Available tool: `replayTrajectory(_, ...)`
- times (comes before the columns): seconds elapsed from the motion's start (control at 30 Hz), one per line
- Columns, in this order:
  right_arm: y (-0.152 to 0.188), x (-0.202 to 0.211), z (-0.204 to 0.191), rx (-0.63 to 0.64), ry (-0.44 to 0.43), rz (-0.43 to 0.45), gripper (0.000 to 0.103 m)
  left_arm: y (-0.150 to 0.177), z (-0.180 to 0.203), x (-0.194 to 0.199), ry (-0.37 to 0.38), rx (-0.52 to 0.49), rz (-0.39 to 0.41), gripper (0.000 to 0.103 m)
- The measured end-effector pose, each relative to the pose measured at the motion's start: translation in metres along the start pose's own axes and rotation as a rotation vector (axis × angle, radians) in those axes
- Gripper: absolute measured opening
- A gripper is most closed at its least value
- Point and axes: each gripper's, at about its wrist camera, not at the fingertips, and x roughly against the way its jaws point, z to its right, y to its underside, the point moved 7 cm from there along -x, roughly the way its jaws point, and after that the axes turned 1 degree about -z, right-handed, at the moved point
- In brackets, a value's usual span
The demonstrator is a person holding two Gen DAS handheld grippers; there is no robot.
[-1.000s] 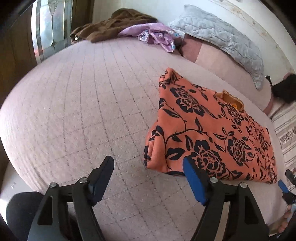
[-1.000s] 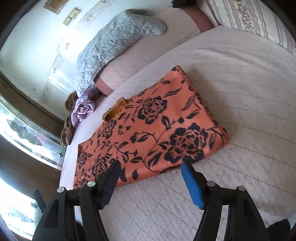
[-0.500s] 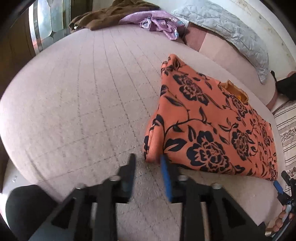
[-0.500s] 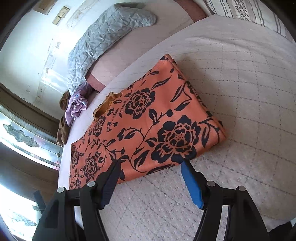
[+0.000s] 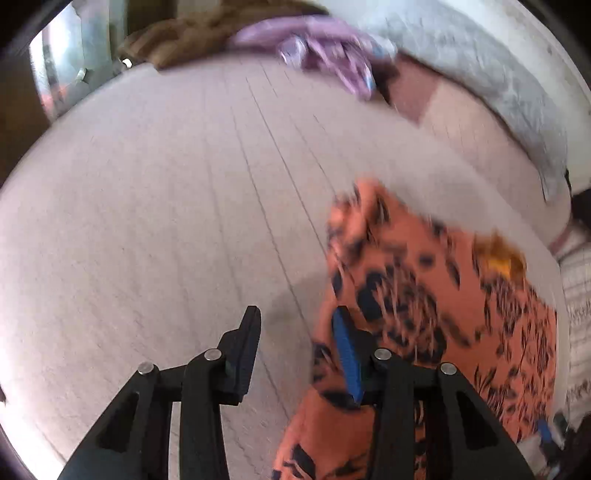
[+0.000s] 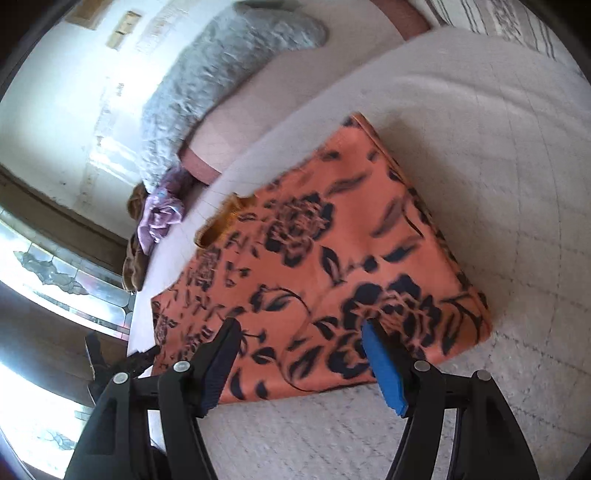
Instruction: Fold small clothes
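Observation:
An orange garment with black flowers (image 5: pixel 436 295) lies folded flat on the pale quilted bed (image 5: pixel 166 206). It also shows in the right wrist view (image 6: pixel 332 258). My left gripper (image 5: pixel 295 332) is open and empty at the garment's near left edge; its blue finger sits over the cloth and its black finger over bare quilt. My right gripper (image 6: pixel 299 347) is open and empty, low over the garment's near edge. The left view is blurred by motion.
A purple garment (image 5: pixel 325 51) and a brown one (image 5: pixel 192 33) lie at the far end of the bed. A grey quilted pillow (image 6: pixel 221 70) leans on the headboard. A striped cover (image 5: pixel 580 295) lies to the right. A window (image 6: pixel 55 280) is on the left.
My left gripper had closed to a narrow gap half a second ago, and now stands open again, closer over the garment's left edge. My right gripper moved forward onto the near edge.

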Motion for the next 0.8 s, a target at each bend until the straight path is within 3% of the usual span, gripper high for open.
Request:
replayTrajectory(0.07,0.002,0.002,0.007,0.002,0.011,0.003,0.072,-0.014,0.008,0.010,0.027,-0.025,0.059,0.042)
replayTrajectory(0.17,0.000,0.002,0.011,-0.005,0.014,0.006,0.072,-0.030,0.026,-0.001,0.043,-0.072,0.062,0.050)
replayTrajectory(0.23,-0.005,-0.002,0.014,-0.009,0.013,0.005,0.072,-0.038,0.031,-0.027,0.042,-0.082,0.002,0.051)
replayTrajectory(0.27,-0.007,-0.005,0.016,-0.019,0.013,0.004,0.072,-0.040,0.023,-0.043,-0.015,-0.070,-0.043,0.054)
replayTrajectory(0.3,-0.010,-0.009,0.019,-0.041,0.006,-0.001,0.072,-0.045,0.016,-0.051,-0.021,-0.029,-0.047,0.054)
replayTrajectory(0.4,-0.013,-0.004,0.022,-0.086,-0.003,0.014,0.072,-0.055,0.016,-0.037,-0.029,0.002,-0.010,0.054)
replayTrajectory(0.47,-0.011,0.008,0.019,-0.062,0.006,0.042,0.072,-0.056,0.019,-0.017,-0.039,-0.017,0.072,0.055)
replayTrajectory(0.6,0.014,0.026,0.030,-0.100,0.014,0.060,0.072,-0.031,0.022,0.030,-0.024,-0.049,0.168,0.056)
replayTrajectory(0.7,0.032,0.026,0.044,-0.173,0.004,0.049,0.072,-0.005,0.033,0.051,0.004,-0.070,0.192,0.060)
replayTrajectory(0.8,0.026,0.024,0.048,-0.228,-0.016,0.071,0.072,0.022,0.058,0.056,0.035,-0.126,0.209,0.061)
